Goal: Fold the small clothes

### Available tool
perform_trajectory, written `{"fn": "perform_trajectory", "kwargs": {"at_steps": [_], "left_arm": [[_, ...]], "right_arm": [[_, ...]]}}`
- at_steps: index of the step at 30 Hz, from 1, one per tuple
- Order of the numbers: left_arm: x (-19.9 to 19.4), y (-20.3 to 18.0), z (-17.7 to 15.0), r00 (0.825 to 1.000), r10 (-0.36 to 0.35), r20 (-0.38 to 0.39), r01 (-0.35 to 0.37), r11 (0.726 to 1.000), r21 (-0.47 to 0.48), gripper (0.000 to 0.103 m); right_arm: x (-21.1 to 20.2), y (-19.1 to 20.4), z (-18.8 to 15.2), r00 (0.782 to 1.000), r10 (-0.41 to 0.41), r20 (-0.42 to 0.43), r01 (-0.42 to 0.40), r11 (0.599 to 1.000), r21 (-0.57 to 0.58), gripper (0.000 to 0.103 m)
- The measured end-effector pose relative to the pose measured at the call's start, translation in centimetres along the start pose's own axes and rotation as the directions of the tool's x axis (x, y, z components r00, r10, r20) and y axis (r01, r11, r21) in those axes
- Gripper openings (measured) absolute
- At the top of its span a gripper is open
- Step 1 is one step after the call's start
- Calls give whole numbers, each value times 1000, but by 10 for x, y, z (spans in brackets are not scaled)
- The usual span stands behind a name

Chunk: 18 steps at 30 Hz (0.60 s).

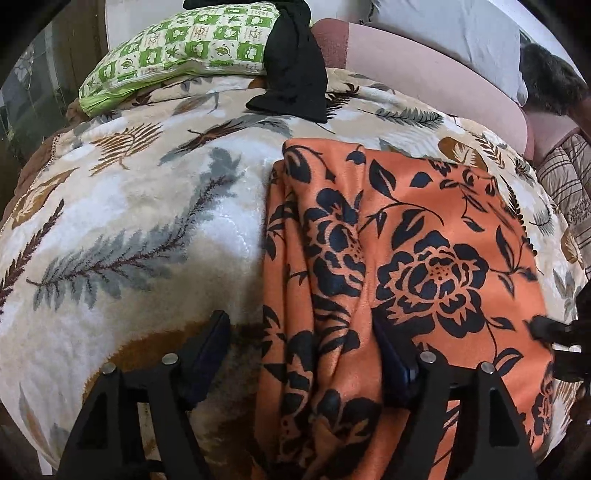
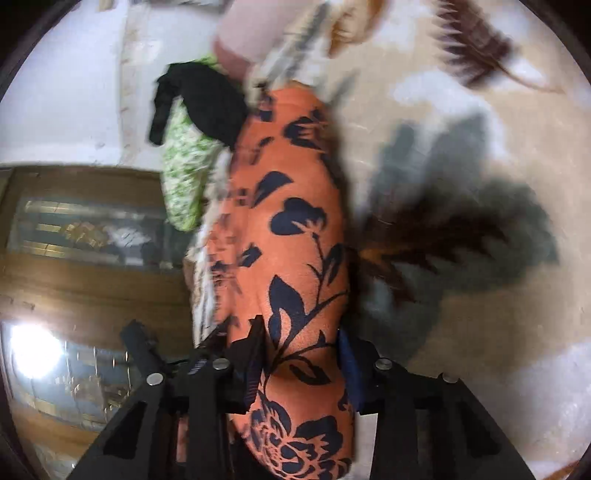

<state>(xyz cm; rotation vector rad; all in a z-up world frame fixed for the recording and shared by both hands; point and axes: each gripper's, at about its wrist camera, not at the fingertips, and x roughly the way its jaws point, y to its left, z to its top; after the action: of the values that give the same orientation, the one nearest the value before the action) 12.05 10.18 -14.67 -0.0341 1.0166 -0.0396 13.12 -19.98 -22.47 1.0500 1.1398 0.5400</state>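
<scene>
An orange cloth with a dark flower print (image 1: 406,229) lies spread on a leaf-patterned blanket (image 1: 129,206), its left edge rumpled into folds. My left gripper (image 1: 299,336) stands open low over the cloth's near left edge. One finger is over the blanket, and the other finger (image 1: 391,350) rests on the cloth. In the right wrist view the same orange cloth (image 2: 291,229) runs away from the camera as a bunched ridge. My right gripper (image 2: 300,349) is shut on its near end, with a pad against each side. This view is blurred.
A green-and-white checked pillow (image 1: 177,48) and a black garment (image 1: 295,74) lie at the far end of the bed. Behind them are a pink bolster (image 1: 424,62) and a grey pillow (image 1: 450,26). A wooden cabinet with glass (image 2: 74,229) stands beside the bed.
</scene>
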Motion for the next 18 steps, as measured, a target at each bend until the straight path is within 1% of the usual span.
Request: {"fn": "perform_trajectory", "kwargs": {"at_steps": [1,2,4,5,7,8,9,10,11,12,13,14,15,16,17,18], "left_arm": [[0,1,0,1000,-7,0,7,1000,-5,78],[0,3,0,1000,-15,-2,15,1000,-12,78],[1,4,0,1000,-23,-2,22,1000,-19,78],[1,3,-1,1000,-21,-1,21,1000,-19,78],[1,3,-1,1000,-18,2,18,1000,-19,78],[0,3,-1,1000,-19,3,19,1000,-20,78],[0,3,-1,1000,-20,2,20,1000,-20,78],[0,3,-1,1000,-19,3,19,1000,-19,78],[0,4,-2,1000,-25,4,25,1000,-18,78],[0,5,-2,999,-33,8,33,999,-23,78],[2,6,-2,999,-32,11,32,999,-26,81],[3,6,-1,999,-35,9,36,999,-33,82],[2,6,0,999,-45,2,45,998,-43,81],[-1,8,2,998,-56,-3,56,997,-57,81],[-7,12,3,996,-85,1,85,994,-76,80],[-18,18,2,994,-110,27,112,989,-97,80]], "right_arm": [[0,5,-3,1000,17,3,-17,1000,-11,48],[-5,19,-1,999,32,4,-32,998,-51,64],[-11,35,5,998,61,29,-57,993,-105,81],[-13,39,16,995,63,71,-55,992,-110,81],[-5,30,36,992,75,102,-71,996,-45,81],[9,21,51,994,75,82,-75,997,-3,81],[14,15,57,996,75,52,-76,997,23,77],[27,11,62,997,78,16,-79,994,71,42],[26,23,60,997,71,31,-73,996,49,36],[18,38,58,997,61,53,-60,998,-27,34],[16,49,54,996,48,78,-42,996,-83,34],[19,47,55,996,24,91,-18,997,-71,34],[26,41,54,995,-34,95,38,998,-40,36],[30,31,55,994,-80,78,81,997,-9,48],[28,21,51,997,-36,65,35,999,19,53],[21,24,49,997,-23,75,22,1000,18,55]]}}
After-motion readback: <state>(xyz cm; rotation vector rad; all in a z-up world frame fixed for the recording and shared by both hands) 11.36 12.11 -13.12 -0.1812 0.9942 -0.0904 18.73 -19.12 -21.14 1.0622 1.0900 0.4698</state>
